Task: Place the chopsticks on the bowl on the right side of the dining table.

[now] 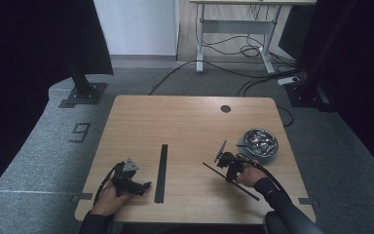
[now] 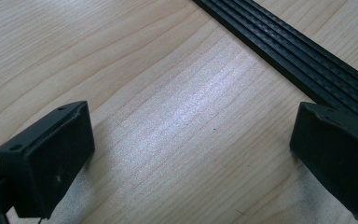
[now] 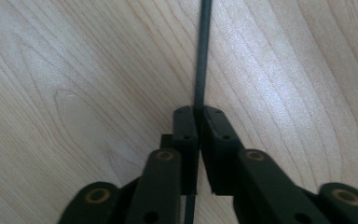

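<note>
Right gripper (image 3: 199, 116): clamped on thin black rod (image 3: 202, 51) | left gripper (image 2: 191, 154): wide, empty | rod straight, slim

A light wooden table (image 1: 185, 126) with rounded corners stands on grey carpet. A round dark cable hole (image 1: 225, 108) sits near its far edge, right of centre. A long black ribbed strip (image 1: 161, 173) lies flat on the top, running from the middle toward the near edge. A shiny metal bowl (image 1: 259, 142) rests on the right side, near the edge
</note>
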Demonstrator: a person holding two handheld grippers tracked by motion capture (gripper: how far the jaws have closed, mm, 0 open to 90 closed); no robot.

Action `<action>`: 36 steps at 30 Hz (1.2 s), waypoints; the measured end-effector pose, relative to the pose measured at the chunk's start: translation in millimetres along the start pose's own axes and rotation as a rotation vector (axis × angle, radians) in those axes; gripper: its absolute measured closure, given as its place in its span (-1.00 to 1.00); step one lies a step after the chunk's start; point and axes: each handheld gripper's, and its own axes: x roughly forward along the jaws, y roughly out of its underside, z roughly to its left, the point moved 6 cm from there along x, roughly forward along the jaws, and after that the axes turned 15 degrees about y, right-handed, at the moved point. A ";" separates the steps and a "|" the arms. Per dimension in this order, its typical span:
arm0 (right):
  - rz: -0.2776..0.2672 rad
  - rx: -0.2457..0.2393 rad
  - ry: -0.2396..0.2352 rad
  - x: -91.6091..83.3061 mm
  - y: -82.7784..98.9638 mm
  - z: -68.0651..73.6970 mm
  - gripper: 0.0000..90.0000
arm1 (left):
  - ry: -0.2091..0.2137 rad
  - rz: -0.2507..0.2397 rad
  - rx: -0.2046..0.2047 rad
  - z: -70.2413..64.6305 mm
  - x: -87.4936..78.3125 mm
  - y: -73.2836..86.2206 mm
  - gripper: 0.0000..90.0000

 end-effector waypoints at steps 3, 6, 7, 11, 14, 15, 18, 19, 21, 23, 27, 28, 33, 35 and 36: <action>0.011 0.005 0.006 0.0 -0.6 0.4 0.90 | 0.000 0.000 0.000 0.0 0.0 0.0 -1.00; 0.022 0.007 0.016 -0.3 -1.2 1.4 0.91 | 0.000 0.000 0.000 0.0 0.0 0.0 -1.00; 0.024 0.005 0.019 -0.2 -1.2 1.4 0.91 | 0.000 0.000 0.000 0.0 0.0 0.0 -1.00; 0.022 0.009 0.017 -0.4 -0.9 1.3 0.91 | 0.000 0.000 0.000 0.0 0.0 0.0 -1.00; 0.020 0.012 0.011 -0.3 -0.3 1.0 0.91 | 0.000 0.000 0.000 0.0 0.0 0.0 -1.00; 0.020 0.016 0.005 -0.3 -0.1 0.6 0.91 | 0.000 0.000 0.000 0.0 0.0 -0.1 -1.00; 0.011 0.024 -0.010 -1.7 0.3 0.2 0.91 | 0.000 0.000 0.000 0.0 0.0 0.0 -1.00; 0.005 0.028 -0.013 -3.3 0.2 -0.2 0.91 | 0.000 0.000 0.000 0.0 0.0 0.0 -1.00; -0.007 0.034 -0.021 -7.6 0.4 -1.3 0.91 | 0.000 0.000 0.000 0.0 0.0 0.0 -1.00; -0.012 0.038 -0.029 -12.0 1.5 -3.3 0.91 | 0.000 0.003 0.002 0.2 -0.2 0.1 -1.00; -0.022 0.052 -0.037 -20.3 5.0 -9.2 0.91 | 0.000 0.000 0.000 0.1 0.0 0.0 -1.00; -0.022 0.056 -0.038 -22.8 6.2 -11.0 0.91 | 0.000 0.000 0.000 0.1 0.0 0.0 -1.00; -0.034 0.076 -0.031 -35.4 11.5 -20.5 0.91 | 0.000 -0.001 0.000 0.0 0.0 -0.1 -1.00; -0.042 0.075 -0.033 -39.8 13.1 -23.9 0.91 | 0.000 -0.001 0.000 0.0 0.1 -0.1 -1.00; -0.044 0.079 -0.033 -42.2 13.8 -25.3 0.91 | 0.000 -0.001 0.000 0.0 0.1 -0.1 -1.00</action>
